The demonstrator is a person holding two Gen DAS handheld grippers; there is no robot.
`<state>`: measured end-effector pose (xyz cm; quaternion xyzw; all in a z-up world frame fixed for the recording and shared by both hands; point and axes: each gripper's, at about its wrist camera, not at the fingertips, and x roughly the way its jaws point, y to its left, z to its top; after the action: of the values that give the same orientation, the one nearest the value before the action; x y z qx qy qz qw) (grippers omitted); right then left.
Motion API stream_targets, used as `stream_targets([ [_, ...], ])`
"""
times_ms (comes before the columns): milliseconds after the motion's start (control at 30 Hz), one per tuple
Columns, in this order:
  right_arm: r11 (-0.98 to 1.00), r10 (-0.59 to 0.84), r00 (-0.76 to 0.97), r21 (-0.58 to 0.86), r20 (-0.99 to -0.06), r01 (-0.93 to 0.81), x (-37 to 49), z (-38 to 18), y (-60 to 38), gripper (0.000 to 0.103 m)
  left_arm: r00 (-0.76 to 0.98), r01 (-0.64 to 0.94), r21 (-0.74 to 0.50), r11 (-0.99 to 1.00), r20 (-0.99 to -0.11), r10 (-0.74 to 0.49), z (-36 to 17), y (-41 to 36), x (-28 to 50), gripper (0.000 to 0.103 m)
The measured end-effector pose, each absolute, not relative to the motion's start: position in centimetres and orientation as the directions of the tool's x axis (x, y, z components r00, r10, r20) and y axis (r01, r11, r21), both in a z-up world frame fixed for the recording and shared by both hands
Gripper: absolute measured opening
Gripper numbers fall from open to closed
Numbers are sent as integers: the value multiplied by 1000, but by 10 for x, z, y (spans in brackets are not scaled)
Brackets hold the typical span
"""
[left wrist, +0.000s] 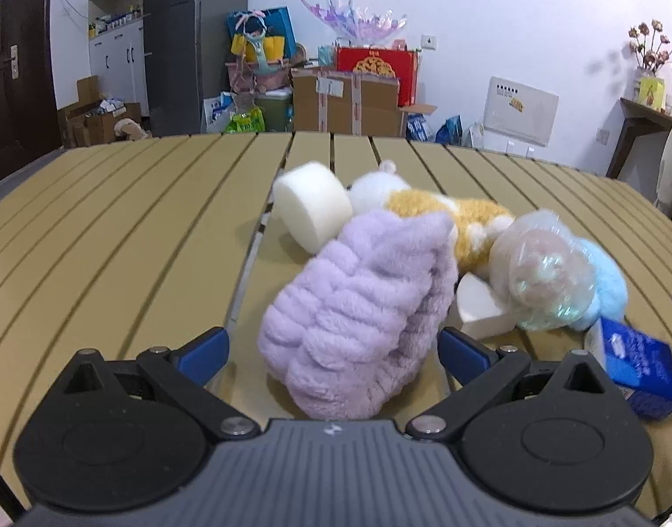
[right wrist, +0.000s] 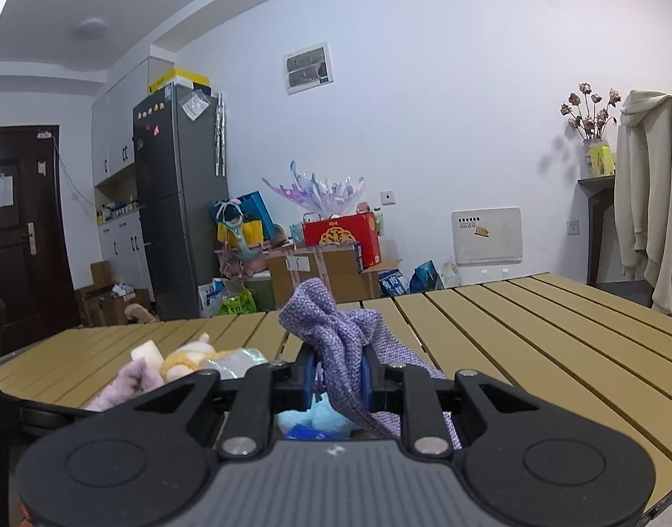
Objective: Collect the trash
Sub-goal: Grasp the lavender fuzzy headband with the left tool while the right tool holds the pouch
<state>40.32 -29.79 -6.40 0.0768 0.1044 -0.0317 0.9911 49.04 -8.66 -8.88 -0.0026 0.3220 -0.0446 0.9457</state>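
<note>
While a fluffy lilac plush piece (left wrist: pixel 358 329) with a ribbed, quilted pile stands between the spread blue fingers (left wrist: pixel 206 351) of the left claw (left wrist: pixel 334 347), no pad is seen pressing on it. It sits on the slatted tan counter (left wrist: pixel 116 228), at the near end of a heap. Behind it a round white foam disc (left wrist: pixel 312 206) is propped on edge, an orange-and-white plush toy (left wrist: pixel 450 219) is laid alongside, and a crinkled clear plastic wad (left wrist: pixel 542 272) is pressed against a pale blue fuzzy item (left wrist: pixel 604 281). A white foam wedge (left wrist: pixel 481 312) and a blue printed carton (left wrist: pixel 634 364), its writing blurred, are found nearby. The right claw (right wrist: pixel 338 377) is clamped tight on a coarse purple woven cloth (right wrist: pixel 331 320), bunched upward.
</note>
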Motion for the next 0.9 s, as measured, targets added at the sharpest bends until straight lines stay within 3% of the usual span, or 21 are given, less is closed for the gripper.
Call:
stream_targets([
  [67,986,-48,975,147,-219,81,404,-66,-299,19,785,80,-26,996,-615,-79,-93,-86,490,88],
  [133,985,-48,974,149,-221,82,404,-69,-300,19,794,91,-20,996,-603,-85,-92,-85,486,64],
  [300,986,-42,975,149,-217,76,403,-70,-299,19,818,101,-53,993,-564,-113,-87,-80,476,41],
  [900,984,3,992,177,-128,20,367,-51,-307,19,885,59,-69,996,-457,-84,-41,-63,417,37],
])
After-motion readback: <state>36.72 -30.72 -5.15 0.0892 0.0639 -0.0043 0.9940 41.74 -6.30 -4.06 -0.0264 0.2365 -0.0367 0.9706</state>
